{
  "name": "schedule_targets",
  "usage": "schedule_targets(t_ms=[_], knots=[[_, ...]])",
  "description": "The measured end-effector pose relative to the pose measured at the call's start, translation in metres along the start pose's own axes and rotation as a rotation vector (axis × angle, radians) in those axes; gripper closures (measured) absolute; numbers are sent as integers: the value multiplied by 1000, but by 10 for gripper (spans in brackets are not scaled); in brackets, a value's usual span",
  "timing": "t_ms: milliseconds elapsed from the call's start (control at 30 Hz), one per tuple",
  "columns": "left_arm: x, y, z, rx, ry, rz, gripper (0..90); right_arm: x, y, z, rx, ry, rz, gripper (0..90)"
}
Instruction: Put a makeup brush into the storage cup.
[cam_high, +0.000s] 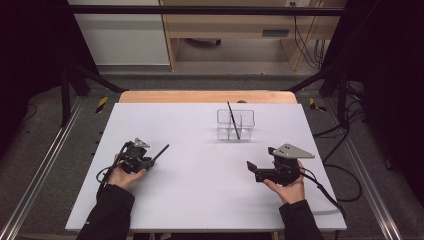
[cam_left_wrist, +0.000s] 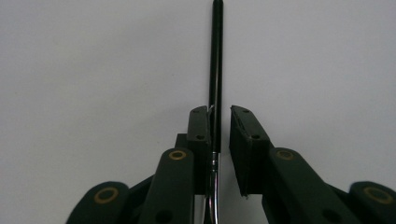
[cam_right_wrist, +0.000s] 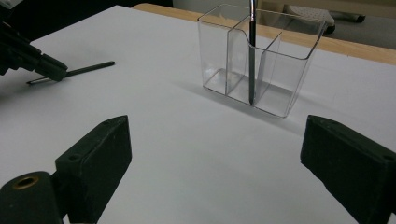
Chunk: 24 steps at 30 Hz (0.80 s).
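Left gripper (cam_high: 151, 161) sits at the lower left of the high view, and a slim black pen (cam_high: 161, 151) runs out from between its jaws, aimed up and to the right across the white table (cam_high: 200, 200). From the left gripper view the pen (cam_left_wrist: 215, 70) runs straight up the middle of the frame, its long axis in line with the jaws. It lies flush against one jaw while a sliver of white shows before the other, so call it nearly closed around the pen; whether it is truly pinched I cannot tell.

The clear holder (cam_high: 236, 125) stands upper centre-right in the high view, well apart from the pen tip, with another dark pen (cam_high: 233, 120) leaning in it. In the right gripper view that holder (cam_right_wrist: 261, 60) shows divided compartments, the standing pen (cam_right_wrist: 252, 56) in one near the middle.

Right gripper (cam_high: 251, 170), lower right, has jaws spread wide, holding nothing. It looks somewhat nearer the holder, but the left one has the pen, and the pen already points roughly holderward. My read: the pen must be tipped upright before it can drop in.
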<state>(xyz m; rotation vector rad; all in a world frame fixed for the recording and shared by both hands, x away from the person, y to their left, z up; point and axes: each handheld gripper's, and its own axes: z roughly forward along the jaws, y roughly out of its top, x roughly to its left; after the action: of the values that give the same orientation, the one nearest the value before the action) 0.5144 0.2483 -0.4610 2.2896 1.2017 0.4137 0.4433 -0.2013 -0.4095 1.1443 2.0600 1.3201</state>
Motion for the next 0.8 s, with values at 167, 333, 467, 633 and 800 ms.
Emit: schedule_targets(t_ms=[167, 333, 467, 633, 800], knots=[[0, 0, 0, 1, -8, -5, 825, 0, 0, 1, 5, 0, 0, 94], [-1, -1, -1, 2, -9, 9, 829, 0, 0, 1, 7, 0, 0, 94], [-3, -1, -1, -3, -36, 29, 832, 0, 0, 1, 7, -1, -1, 94], [-12, 0, -3, -8, -69, 83, 832, 0, 0, 0, 0, -3, 0, 94], [-20, -1, -5, 9, -102, 119, 832, 0, 0, -1, 1, -5, 0, 94]])
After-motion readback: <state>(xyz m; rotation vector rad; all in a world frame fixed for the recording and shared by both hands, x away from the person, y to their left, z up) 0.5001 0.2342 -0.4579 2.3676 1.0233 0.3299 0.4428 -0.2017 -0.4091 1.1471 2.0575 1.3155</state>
